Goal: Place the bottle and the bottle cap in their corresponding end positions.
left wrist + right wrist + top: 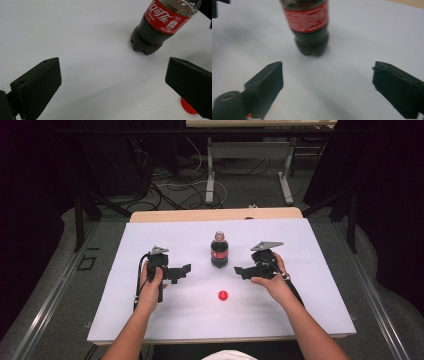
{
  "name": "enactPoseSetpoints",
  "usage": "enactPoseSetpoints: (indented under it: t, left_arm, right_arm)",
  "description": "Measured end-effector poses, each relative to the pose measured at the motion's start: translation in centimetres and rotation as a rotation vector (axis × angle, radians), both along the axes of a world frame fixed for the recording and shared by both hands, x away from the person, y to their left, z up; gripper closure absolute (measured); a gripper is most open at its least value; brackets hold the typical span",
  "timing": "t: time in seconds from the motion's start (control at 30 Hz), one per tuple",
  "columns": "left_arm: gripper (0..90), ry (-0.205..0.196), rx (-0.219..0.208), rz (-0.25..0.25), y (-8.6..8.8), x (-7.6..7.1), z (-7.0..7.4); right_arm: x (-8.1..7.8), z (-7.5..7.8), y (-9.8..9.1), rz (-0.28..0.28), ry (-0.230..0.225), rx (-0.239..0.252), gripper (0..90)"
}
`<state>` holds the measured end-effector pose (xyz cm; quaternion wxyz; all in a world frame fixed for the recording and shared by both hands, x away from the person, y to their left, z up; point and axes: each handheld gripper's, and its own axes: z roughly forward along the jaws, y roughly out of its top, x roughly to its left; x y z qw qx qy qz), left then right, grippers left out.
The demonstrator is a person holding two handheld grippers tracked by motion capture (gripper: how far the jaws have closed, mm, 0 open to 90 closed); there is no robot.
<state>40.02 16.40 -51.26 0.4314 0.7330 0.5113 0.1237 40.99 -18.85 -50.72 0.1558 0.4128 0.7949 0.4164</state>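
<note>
Red cap (223, 295) nearest, cola bottle (219, 250) upright between both open tools

Two black hand-held grippers are seen in the high view. The left gripper (184, 272) is built of blocky black parts, topped by a grey three-cornered plate, and a black cable is trailed from it toward the near edge. The right gripper (241, 271) is likewise black, capped by a larger grey plate, with a dark cable run along the forearm. In the gripper views, each jaw is shown as a matte black wedge with small screw holes. Forearms are bare; no sleeves are worn.
</note>
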Motion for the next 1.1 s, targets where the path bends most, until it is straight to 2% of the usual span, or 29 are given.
enactPoseSetpoints:
  t: [0.13,0.3,0.37,0.5,0.53,0.63,0.8,0.93,1.1]
  left_arm:
    - [0.5,0.005,0.014,0.004,0.5,0.1,0.0]
    - [0.6,0.010,0.013,0.019,1.0,0.3,-0.2]
    - [0.5,0.009,0.008,0.029,1.2,0.4,-0.3]
    - [0.5,0.018,0.008,0.039,1.7,0.5,-0.4]
    - [0.6,0.018,0.007,0.043,1.8,0.6,-0.4]
    - [0.5,0.023,0.003,0.051,2.1,0.6,-0.5]
    - [0.5,0.029,0.001,0.063,2.7,0.8,-0.7]
    - [0.6,0.034,0.001,0.067,3.0,0.8,-0.9]
    - [0.5,0.048,-0.009,0.082,3.5,0.9,-1.3]
  right_arm:
    - [0.3,0.3,-1.9,-0.063,-0.010,-0.005,0.0]
    - [0.6,0.2,-4.4,-0.146,-0.018,0.012,0.0]
    - [0.6,0.1,-5.4,-0.180,-0.015,-0.009,0.0]
    - [0.3,-0.2,-7.3,-0.220,-0.023,-0.029,8.2]
    - [0.3,-0.3,-7.7,-0.237,-0.011,-0.024,8.4]
    - [0.2,-0.7,-8.8,-0.255,-0.003,-0.019,7.8]
    - [0.2,-1.6,-10.0,-0.294,0.016,-0.012,1.3]
    - [-0.1,-1.9,-10.7,-0.322,0.009,-0.001,0.4]
    - [-0.4,-2.2,-11.6,-0.322,-0.014,0.010,0.0]
